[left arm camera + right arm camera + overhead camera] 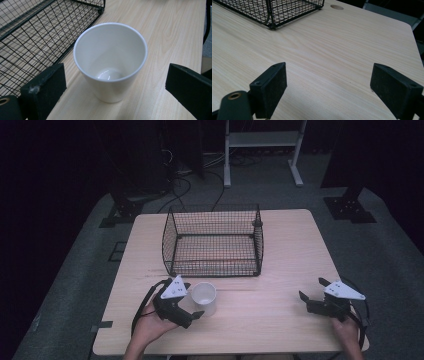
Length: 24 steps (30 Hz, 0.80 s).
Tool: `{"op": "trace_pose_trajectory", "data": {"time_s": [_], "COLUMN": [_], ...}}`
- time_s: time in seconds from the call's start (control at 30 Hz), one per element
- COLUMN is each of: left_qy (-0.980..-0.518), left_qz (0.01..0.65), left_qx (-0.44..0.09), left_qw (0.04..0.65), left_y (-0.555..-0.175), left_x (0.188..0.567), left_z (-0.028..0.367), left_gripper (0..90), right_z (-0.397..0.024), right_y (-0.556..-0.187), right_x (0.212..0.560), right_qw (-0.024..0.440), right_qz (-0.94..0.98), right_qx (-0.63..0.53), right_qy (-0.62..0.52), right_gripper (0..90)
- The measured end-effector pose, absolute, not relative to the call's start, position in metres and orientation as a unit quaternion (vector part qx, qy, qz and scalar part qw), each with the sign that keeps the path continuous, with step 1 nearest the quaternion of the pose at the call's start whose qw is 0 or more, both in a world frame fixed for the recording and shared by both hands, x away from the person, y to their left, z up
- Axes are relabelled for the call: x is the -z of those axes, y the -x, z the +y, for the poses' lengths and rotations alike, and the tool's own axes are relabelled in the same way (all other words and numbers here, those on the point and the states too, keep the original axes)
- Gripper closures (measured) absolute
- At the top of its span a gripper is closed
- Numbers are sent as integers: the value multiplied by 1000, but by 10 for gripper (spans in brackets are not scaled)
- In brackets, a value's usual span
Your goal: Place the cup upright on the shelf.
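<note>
- Looks like the reach-in step: the left gripper [192,306] sits spread wide around the white cup [204,298], one jaw each side, neither touching it as far as I can tell.
- Cup stands upright and empty on the tabletop [280,270], just in front of the wire basket [213,241].
- Next move, I'd guess: ease forward a bit, then pinch the cup wall before lifting.
- Right gripper [311,292] is spread too, holding nothing, well apart over bare wood.
- Room-wise: the basket's front wall is near the cup, so lift clear of its rim. Plenty of open tabletop to the right.
</note>
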<state>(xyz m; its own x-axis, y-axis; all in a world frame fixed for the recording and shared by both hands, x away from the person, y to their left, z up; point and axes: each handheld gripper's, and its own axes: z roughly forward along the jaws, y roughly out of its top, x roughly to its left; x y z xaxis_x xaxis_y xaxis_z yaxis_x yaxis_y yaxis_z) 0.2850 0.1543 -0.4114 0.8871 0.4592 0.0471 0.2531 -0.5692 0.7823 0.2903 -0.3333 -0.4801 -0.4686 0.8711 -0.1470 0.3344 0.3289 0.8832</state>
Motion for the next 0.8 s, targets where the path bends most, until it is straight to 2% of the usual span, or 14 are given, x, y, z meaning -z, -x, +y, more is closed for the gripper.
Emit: {"op": "trace_pose_trajectory", "data": {"time_s": [0.8], "left_qy": [-897], "left_qz": [215], "left_qx": [-101], "left_qw": [372], "left_y": [-306], "left_x": [428], "left_z": [135], "left_gripper": [25], "right_z": [-333], "right_y": [-290], "right_x": [480], "right_qw": [322], "right_qz": [750], "right_qx": [-416], "right_qy": [-401], "right_gripper": [131]}}
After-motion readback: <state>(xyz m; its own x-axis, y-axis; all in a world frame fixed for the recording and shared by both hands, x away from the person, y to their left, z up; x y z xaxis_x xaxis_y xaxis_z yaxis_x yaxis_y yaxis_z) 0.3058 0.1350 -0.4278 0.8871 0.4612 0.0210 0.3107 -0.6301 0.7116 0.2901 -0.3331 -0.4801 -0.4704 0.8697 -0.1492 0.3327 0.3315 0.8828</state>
